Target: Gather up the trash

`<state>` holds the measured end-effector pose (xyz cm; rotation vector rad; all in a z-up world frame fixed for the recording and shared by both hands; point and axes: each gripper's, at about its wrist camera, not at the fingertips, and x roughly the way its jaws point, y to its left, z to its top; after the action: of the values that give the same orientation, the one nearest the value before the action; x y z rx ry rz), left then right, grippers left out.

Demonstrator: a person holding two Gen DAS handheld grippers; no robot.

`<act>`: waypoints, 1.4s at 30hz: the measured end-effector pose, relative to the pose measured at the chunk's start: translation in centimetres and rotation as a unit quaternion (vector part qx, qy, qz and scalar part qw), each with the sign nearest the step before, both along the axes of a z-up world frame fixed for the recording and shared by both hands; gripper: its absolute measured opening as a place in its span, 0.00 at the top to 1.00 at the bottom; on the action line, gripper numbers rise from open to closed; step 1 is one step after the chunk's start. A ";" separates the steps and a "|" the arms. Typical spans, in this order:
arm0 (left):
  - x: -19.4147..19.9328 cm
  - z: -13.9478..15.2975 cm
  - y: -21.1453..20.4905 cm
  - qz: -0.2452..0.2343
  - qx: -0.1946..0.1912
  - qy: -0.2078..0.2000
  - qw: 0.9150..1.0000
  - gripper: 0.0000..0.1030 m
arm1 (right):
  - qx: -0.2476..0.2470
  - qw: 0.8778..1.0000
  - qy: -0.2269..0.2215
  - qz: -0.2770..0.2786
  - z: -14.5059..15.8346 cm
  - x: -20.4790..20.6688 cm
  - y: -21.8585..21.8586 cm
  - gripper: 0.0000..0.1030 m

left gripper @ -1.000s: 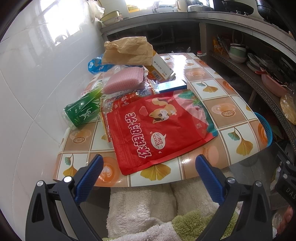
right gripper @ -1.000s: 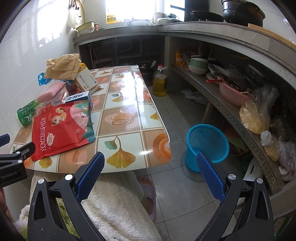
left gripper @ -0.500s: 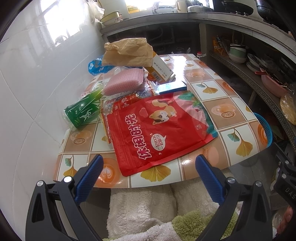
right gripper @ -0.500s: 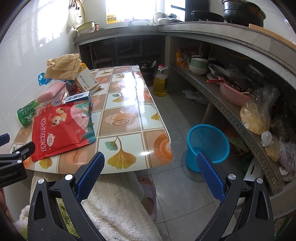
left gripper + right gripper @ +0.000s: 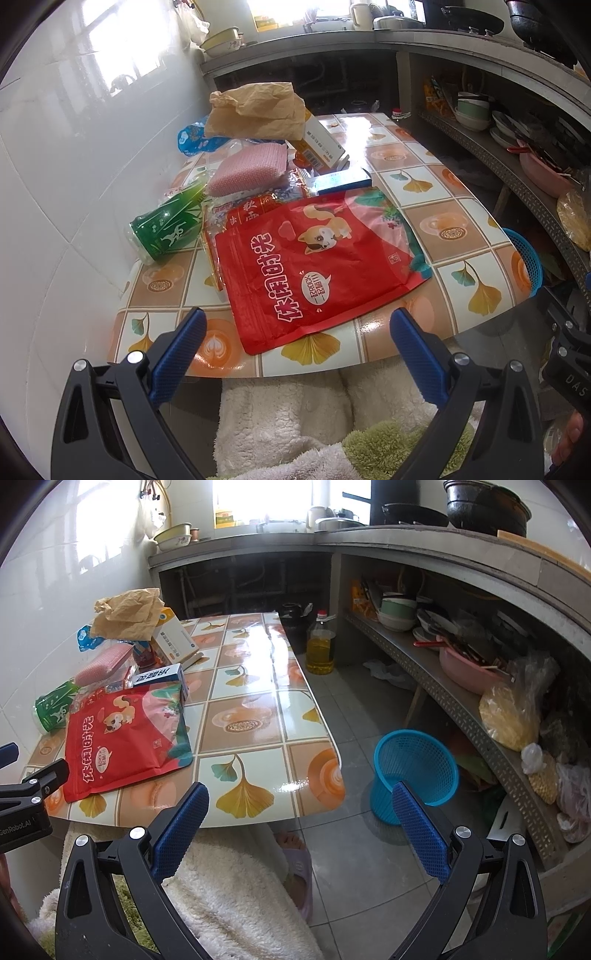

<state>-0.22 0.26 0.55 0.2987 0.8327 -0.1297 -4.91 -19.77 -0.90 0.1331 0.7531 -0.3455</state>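
**Nothing collected yet: the whole pile waits on the surface**

Going left to right, my left gripper [image 5: 297,334] hangs at the near edge of the tiled surface [image 5: 436,229], jaws spread wide and empty. Ahead of it the trash lies untouched: a green bottle [image 5: 166,229] on its side by the wall, a pink sponge [image 5: 247,170] and a crumpled brown paper bag [image 5: 255,110] farther off, and the big red snack pouch [image 5: 314,266] flat in the middle with a small blue box [image 5: 341,181] just beyond it. My right gripper [image 5: 299,806] is released too, holding nothing, near the surface's right corner. On the floor to the right stands the blue basket [image 5: 415,764], apparently empty. I judge the job barely begun; every piece is left to move.
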 end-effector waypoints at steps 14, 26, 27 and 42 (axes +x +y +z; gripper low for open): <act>0.1 -0.1 0.1 0.001 -0.001 0.004 1.000 0.05 | 0.000 1.000 0.001 0.000 0.2 0.0 0.2 0.08; 0.2 -0.3 0.4 0.003 -0.002 0.008 1.000 0.05 | 0.000 1.000 0.001 0.001 0.1 0.0 0.2 0.08; 0.2 -0.4 0.5 0.003 -0.002 0.008 1.000 0.05 | 0.000 1.000 0.001 0.001 0.2 0.0 0.2 0.08; 2.1 -1.5 4.4 0.045 -0.016 0.014 0.999 0.05 | 0.010 0.998 -0.031 0.051 0.4 2.4 2.1 0.08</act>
<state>1.84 4.66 -0.92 0.2287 0.8690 -0.0631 -2.55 -17.66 -0.54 0.1238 0.6999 -0.2365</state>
